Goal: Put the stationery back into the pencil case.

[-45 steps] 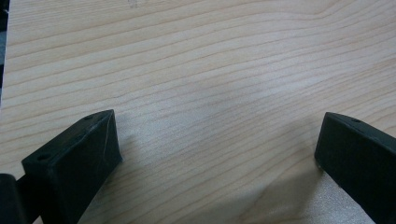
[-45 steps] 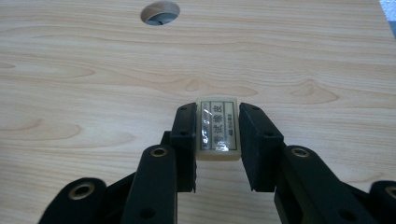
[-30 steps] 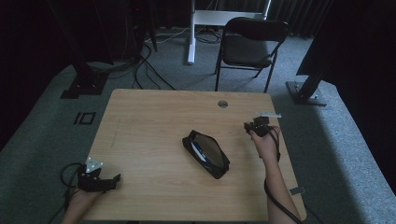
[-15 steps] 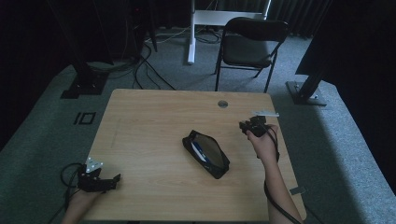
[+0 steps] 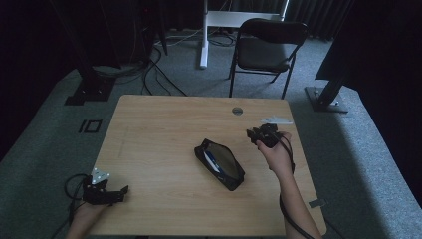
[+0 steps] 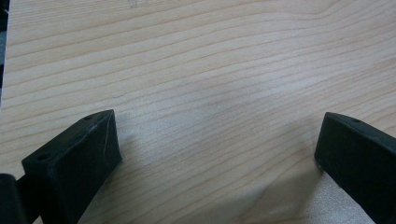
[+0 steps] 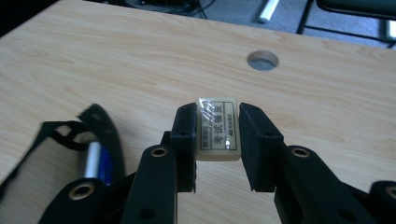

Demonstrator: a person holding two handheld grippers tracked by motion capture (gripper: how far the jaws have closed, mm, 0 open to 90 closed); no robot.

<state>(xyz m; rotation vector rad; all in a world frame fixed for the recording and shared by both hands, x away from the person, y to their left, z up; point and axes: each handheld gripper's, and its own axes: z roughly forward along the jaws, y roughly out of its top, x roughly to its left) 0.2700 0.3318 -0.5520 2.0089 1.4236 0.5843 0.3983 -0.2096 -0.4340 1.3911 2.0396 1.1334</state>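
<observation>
We held a small white eraser (image 7: 217,129) in our right hand-held gripper (image 7: 217,140), its two black jaws pressed flat against the eraser's long sides so that the printed label, wrapped in clear film, faced the camera. The eraser sat above the pale wooden counter (image 5: 164,129), lifted clear of it, a little to the right of an open black pencil case (image 5: 219,163) that lay near the middle of the counter. Inside the case we could make out a blue and silver object, perhaps a pen (image 7: 95,162), though it was too dim to be sure. A round cable hole (image 7: 263,60) lay in the counter farther back. We judged the eraser to be very light, firm yet slightly rubbery, so it would bear a modest squeeze without damage; the glossy film might make it a little slippery, so gripping across the broad flat sides near the middle, as here, seemed the safest hold. In the high view the right hand-held gripper (image 5: 259,135) hovered beside the case. Our left hand-held gripper (image 6: 215,154) rested at the near left corner of the counter, its jaws spread wide apart with nothing but bare wood between them.
</observation>
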